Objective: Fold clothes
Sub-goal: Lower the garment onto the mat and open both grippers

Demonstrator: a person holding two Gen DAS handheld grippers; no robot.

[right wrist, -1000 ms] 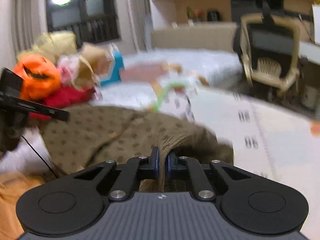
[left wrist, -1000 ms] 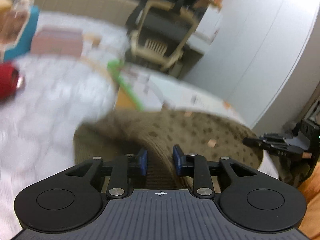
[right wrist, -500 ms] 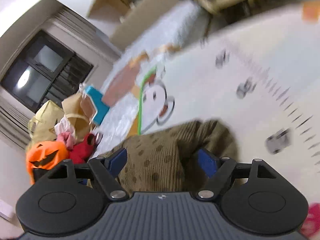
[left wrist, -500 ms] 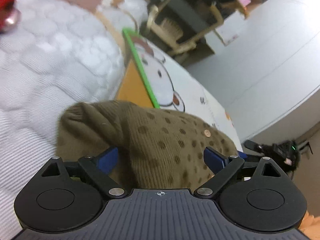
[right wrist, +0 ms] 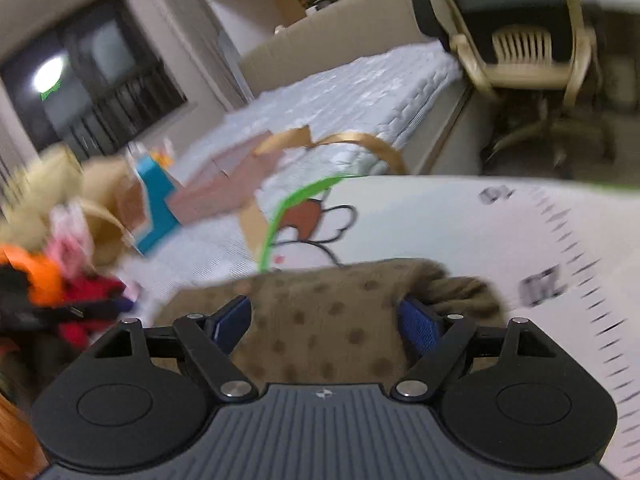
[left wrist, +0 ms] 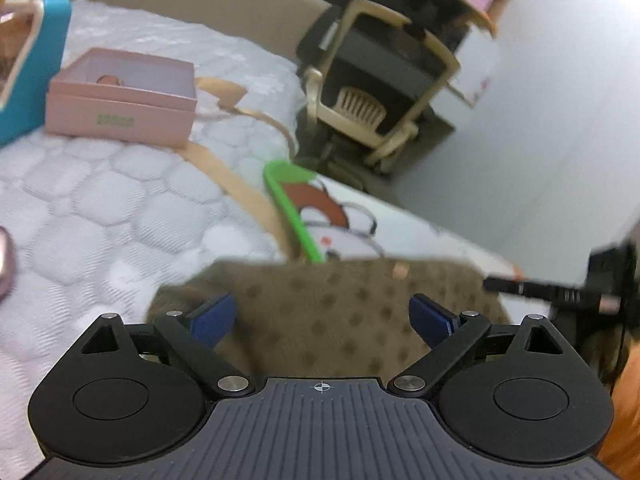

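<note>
Motion blur smears the toy pile [right wrist: 60,248] (left edge, right wrist view) beyond telling its pieces apart.

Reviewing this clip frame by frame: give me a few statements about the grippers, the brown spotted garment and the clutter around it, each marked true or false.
1. The left gripper is open, its blue pads apart over the brown spotted garment. True.
2. The right gripper is clamped shut on a fold of the garment. False: its pads stand wide apart with the cloth lying between them.
3. A pink box sits open on the white quilted mattress. True.
4. The green-edged play mat is plain, with no print. False: it shows a cartoon drawing and ruler-like marks.
5. A beige chair stands beyond the mattress. True.
6. The garment is red. False: it is olive-brown with darker spots.
</note>
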